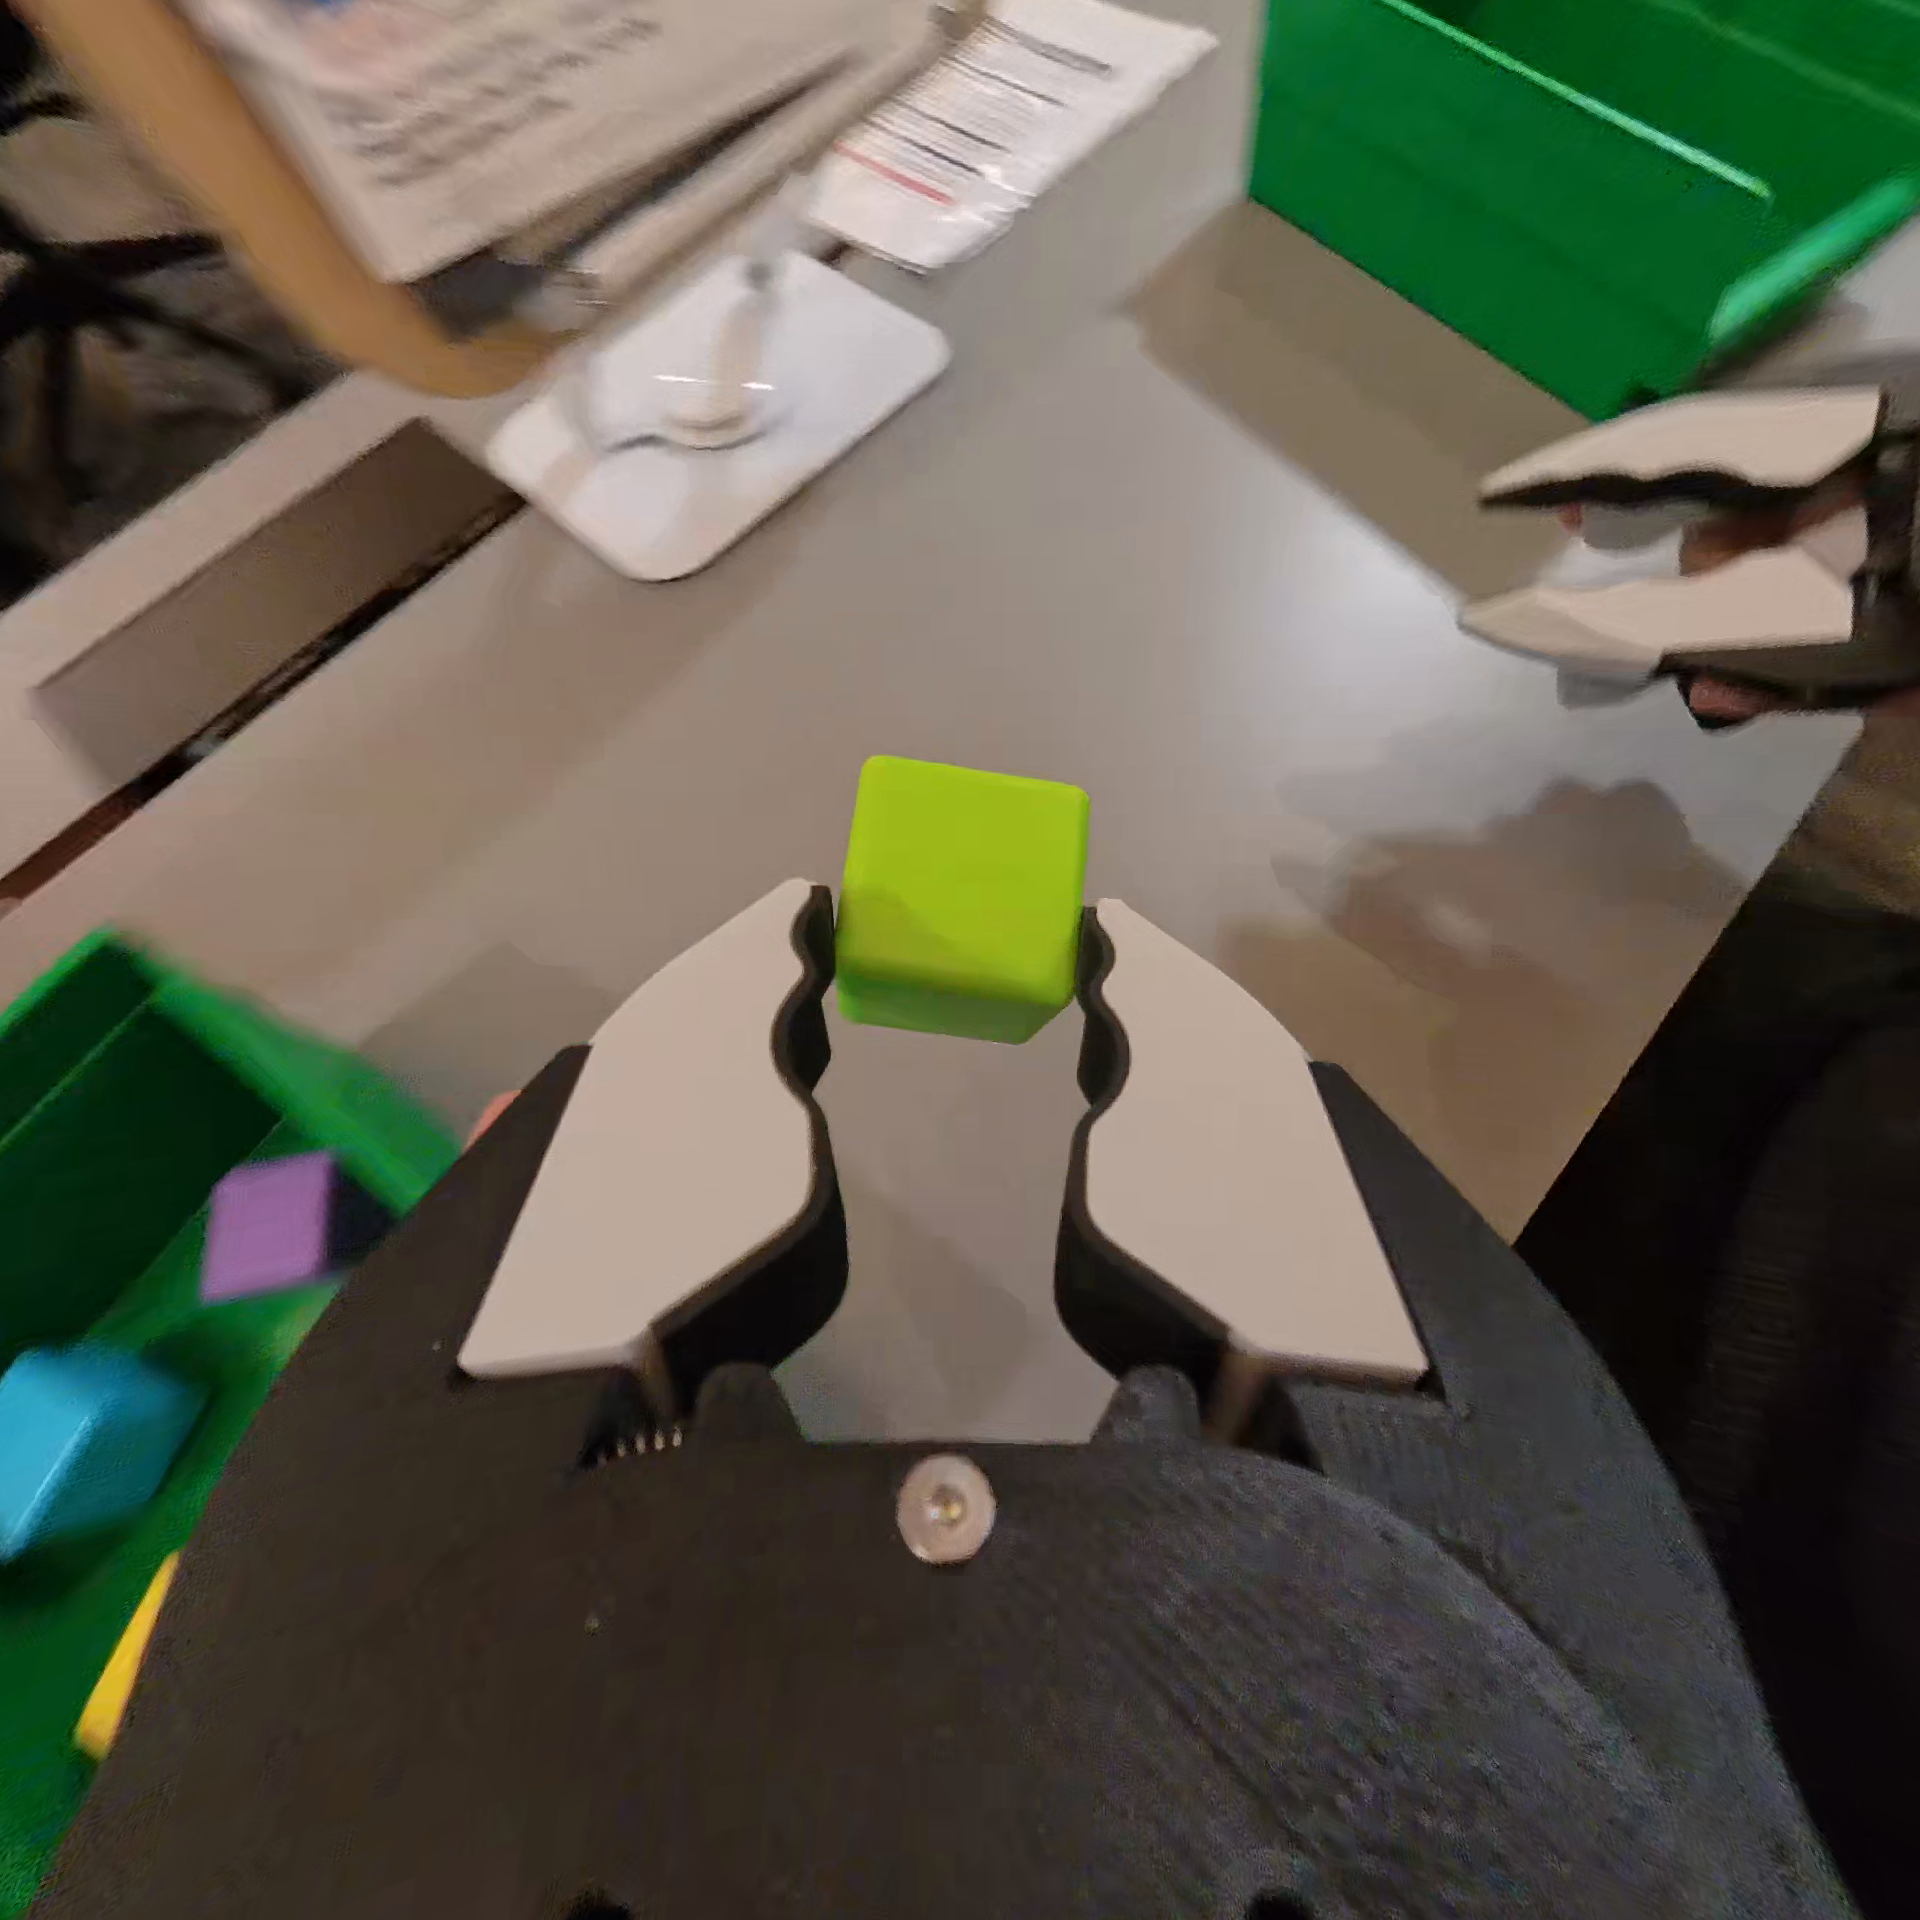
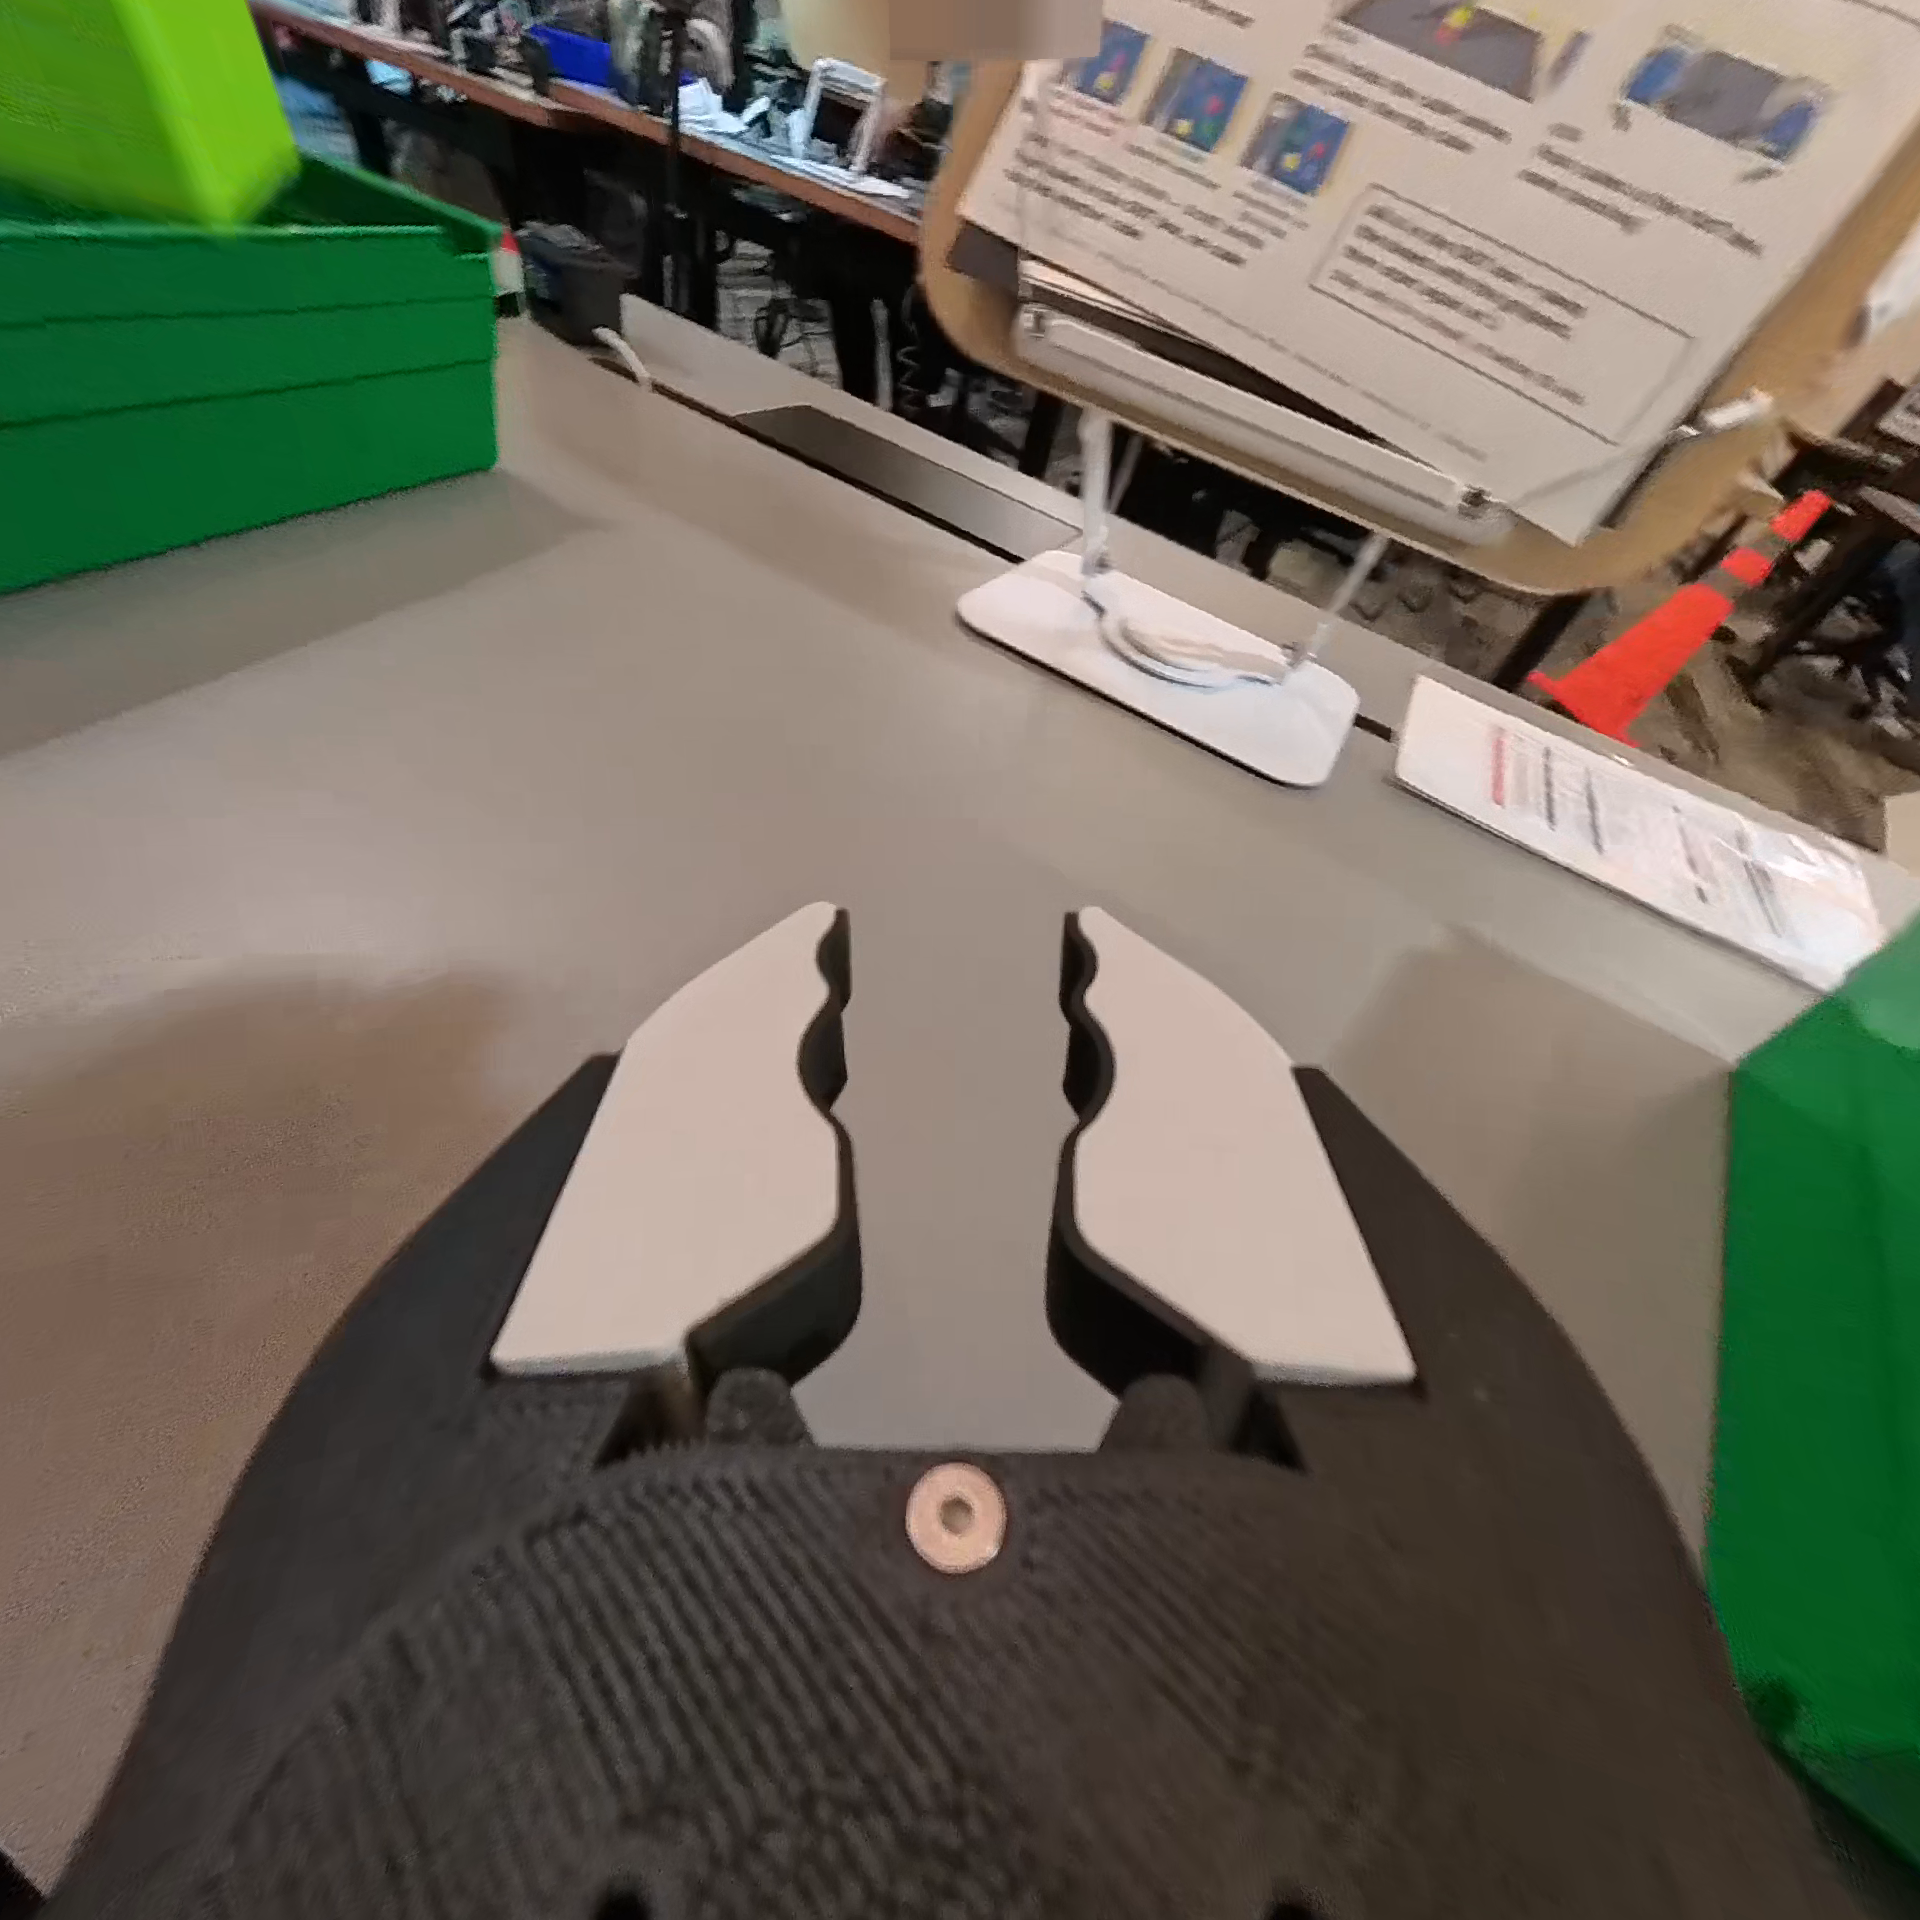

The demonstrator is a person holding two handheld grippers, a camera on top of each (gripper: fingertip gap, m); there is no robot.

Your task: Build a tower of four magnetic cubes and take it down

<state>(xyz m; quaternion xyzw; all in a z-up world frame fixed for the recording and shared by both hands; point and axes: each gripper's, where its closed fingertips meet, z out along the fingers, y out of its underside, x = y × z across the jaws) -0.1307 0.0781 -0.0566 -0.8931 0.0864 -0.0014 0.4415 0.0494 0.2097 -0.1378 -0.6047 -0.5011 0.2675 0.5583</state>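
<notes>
My left gripper is shut on a lime green cube, pinched at its fingertips and held above the grey table. A green bin at the lower left holds a purple cube, a blue cube and a yellow piece. My right gripper is open and empty above the table. It also shows at the right edge of the left wrist view, open. The lime cube shows at the top left of the right wrist view.
A white stand base carries a tilted board with printed sheets. A paper sheet in plastic lies near the far edge. Green bins stand at the back and by my right gripper. An orange cone stands beyond the table. There is about 25 cm between the tips of the two grippers.
</notes>
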